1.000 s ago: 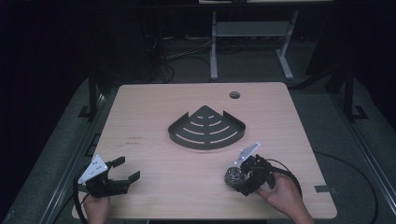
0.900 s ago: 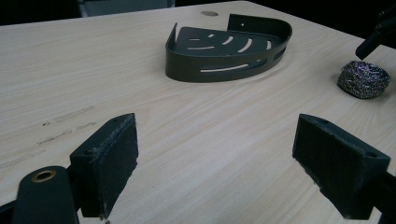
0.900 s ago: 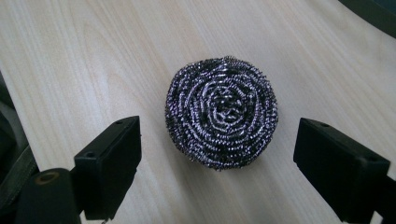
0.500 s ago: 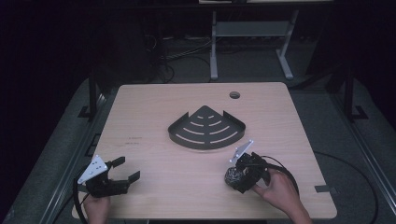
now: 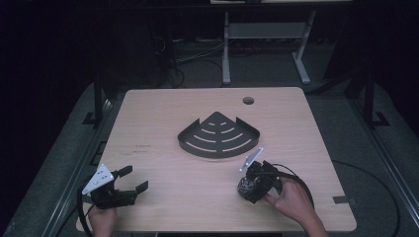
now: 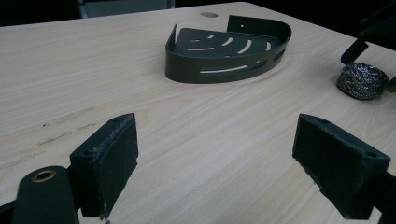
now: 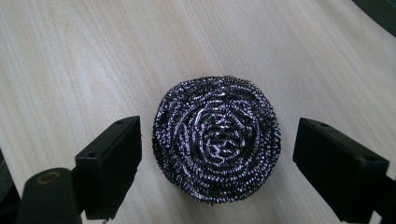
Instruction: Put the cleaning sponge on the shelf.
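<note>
Right gripper [image 5: 248,186] now lower than a second ago, jaws spread either side of round steel-wool scouring pad [image 7: 216,144] on pale wooden table [image 5: 163,128]. Left gripper [image 5: 129,179] open, unmoved. Dark slotted corner tray [image 5: 219,138] beyond, nothing between.

We find no readable text, label, brand or number anywhere; the faint dark marks near the left edge of the table [image 5: 148,123] are too small to read.
</note>
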Demonstrator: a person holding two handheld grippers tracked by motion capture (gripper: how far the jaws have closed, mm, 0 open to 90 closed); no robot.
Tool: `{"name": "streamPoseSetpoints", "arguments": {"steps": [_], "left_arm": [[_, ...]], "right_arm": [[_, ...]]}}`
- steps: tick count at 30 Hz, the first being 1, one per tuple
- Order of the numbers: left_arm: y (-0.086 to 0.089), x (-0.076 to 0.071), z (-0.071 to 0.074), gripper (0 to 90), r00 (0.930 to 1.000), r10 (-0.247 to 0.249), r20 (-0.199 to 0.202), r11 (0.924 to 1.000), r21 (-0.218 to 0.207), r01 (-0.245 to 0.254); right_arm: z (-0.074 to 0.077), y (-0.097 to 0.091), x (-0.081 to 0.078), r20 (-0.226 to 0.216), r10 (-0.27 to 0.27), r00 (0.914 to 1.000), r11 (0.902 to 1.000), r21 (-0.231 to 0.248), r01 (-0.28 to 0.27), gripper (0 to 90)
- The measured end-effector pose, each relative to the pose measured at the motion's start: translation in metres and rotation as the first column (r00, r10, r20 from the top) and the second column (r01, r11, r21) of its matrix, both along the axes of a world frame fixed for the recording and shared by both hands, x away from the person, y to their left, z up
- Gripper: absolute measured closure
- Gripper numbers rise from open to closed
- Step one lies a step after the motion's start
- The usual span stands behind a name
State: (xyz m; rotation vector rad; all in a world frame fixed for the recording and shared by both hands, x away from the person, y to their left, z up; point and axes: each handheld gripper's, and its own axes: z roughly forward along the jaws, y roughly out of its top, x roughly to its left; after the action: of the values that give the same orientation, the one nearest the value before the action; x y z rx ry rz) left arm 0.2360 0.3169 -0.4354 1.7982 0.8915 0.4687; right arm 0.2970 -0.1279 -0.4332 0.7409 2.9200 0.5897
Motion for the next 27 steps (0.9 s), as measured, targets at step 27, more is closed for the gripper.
{"name": "streamPoseSetpoints", "arguments": {"steps": [27], "left_arm": [[0.0021,-0.0003,0.0005,13.7,1.0,0.0,0.003,1.0,-0.004,0.0]], "right_arm": [[-0.0072,0.008,0.003,-0.042,0.022,0.9989,0.9992,-0.033,-0.023,30.6]]}}
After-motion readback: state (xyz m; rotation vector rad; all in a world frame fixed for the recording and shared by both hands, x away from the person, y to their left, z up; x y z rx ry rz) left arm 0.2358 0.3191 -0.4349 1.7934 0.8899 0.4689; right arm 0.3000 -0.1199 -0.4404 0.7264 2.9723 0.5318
